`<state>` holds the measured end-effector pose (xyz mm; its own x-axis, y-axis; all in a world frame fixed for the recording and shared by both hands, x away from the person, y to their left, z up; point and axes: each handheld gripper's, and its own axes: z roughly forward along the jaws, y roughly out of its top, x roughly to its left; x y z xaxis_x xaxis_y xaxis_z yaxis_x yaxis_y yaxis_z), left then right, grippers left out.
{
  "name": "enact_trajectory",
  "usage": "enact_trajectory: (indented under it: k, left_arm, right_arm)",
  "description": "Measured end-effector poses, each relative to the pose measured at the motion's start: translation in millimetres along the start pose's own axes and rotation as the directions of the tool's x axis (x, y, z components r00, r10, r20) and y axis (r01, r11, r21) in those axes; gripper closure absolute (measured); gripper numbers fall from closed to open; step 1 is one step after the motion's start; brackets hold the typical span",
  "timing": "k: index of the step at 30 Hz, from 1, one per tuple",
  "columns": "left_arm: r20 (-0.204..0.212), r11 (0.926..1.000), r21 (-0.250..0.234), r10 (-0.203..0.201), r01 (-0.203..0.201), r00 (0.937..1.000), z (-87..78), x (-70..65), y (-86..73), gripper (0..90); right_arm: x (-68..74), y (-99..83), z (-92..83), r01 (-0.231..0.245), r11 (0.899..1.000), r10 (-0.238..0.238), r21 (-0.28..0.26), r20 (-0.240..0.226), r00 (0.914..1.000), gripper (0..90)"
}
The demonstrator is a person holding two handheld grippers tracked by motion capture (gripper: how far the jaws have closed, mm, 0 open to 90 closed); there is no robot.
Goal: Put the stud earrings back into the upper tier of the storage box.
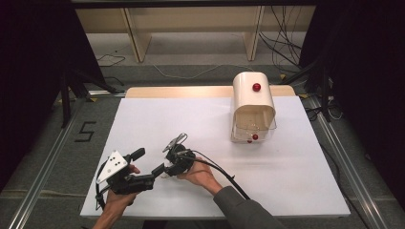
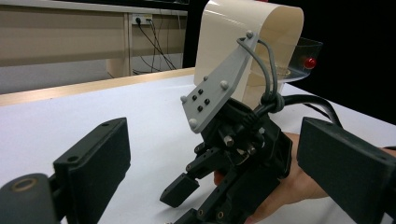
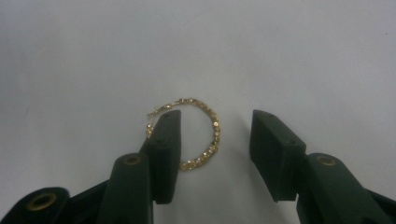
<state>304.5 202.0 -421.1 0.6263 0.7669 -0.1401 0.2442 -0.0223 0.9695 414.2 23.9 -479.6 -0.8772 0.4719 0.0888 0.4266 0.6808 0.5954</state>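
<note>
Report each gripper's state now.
Left gripper: open, holding nothing.
Right gripper: open, fingers poised over the small gold beaded hoop lying on the white table.

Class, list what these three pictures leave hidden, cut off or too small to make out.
- Gold hoop earring: its left side is hidden behind a jaw of the right gripper in the right gripper view.
- Contents of the cream box: too small in the high view.
- Left gripper: jaws blurred and cut off by the left gripper view's edges.

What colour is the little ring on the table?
Gold and sparkly; the ring shows best in the right gripper view.
</note>
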Motion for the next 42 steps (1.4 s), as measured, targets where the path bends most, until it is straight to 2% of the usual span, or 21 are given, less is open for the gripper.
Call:
enact_trajectory:
  k: [5,7,14,18,25,27,29,35,42]
  left_arm:
    - [-0.001,1.0000,-0.001,0.000,0.000,1.0000,0.0,0.0,0.0,9.2]
    - [-0.001,1.0000,-0.001,0.000,0.000,1.0000,0.0,-0.1,0.0,9.1]
    - [-0.004,1.0000,0.000,-0.002,0.002,1.0000,0.0,0.1,0.0,9.1]
    - [-0.005,1.0000,0.000,-0.001,0.001,1.0000,0.0,0.0,0.0,9.1]
    - [-0.010,1.0000,0.004,0.000,0.000,0.9999,0.1,0.3,0.0,9.2]
    - [-0.010,1.0000,0.004,-0.001,0.001,0.9999,0.0,0.5,0.0,9.2]
    - [-0.010,1.0000,0.003,-0.003,0.003,0.9999,0.0,0.6,-0.1,9.2]
    - [-0.012,1.0000,0.004,-0.001,0.001,0.9999,0.0,0.3,0.0,9.2]
    - [-0.013,1.0000,0.006,0.000,0.000,0.9999,0.6,0.3,-0.4,9.2]
  right_arm:
    - [2.4,-0.8,2.3,0.024,1.000,-0.024,0.008,0.007,0.9997,60.5]
    - [3.7,-0.8,2.7,0.032,0.999,-0.032,0.010,0.024,0.9992,63.1]
    - [2.4,-0.6,2.7,0.050,0.999,-0.051,0.014,0.049,0.9975,75.6]
    - [0.2,-0.9,2.1,0.051,0.998,-0.051,0.021,0.039,0.9979,84.9]
    - [-1.2,-1.1,0.8,0.029,0.999,-0.030,0.020,0.032,0.9990,86.6]
    - [-3.2,-1.4,-0.8,0.021,1.000,-0.021,-0.001,0.032,0.9993,86.7]
    - [-4.2,-0.9,-5.4,0.021,1.000,-0.021,-0.002,0.034,0.9992,86.7]
    - [-4.4,1.9,-22.0,0.042,0.998,-0.040,-0.051,0.040,0.9984,86.7]
    - [-12.4,-1.2,-44.1,0.014,0.995,-0.009,-0.102,0.047,0.9988,86.7]
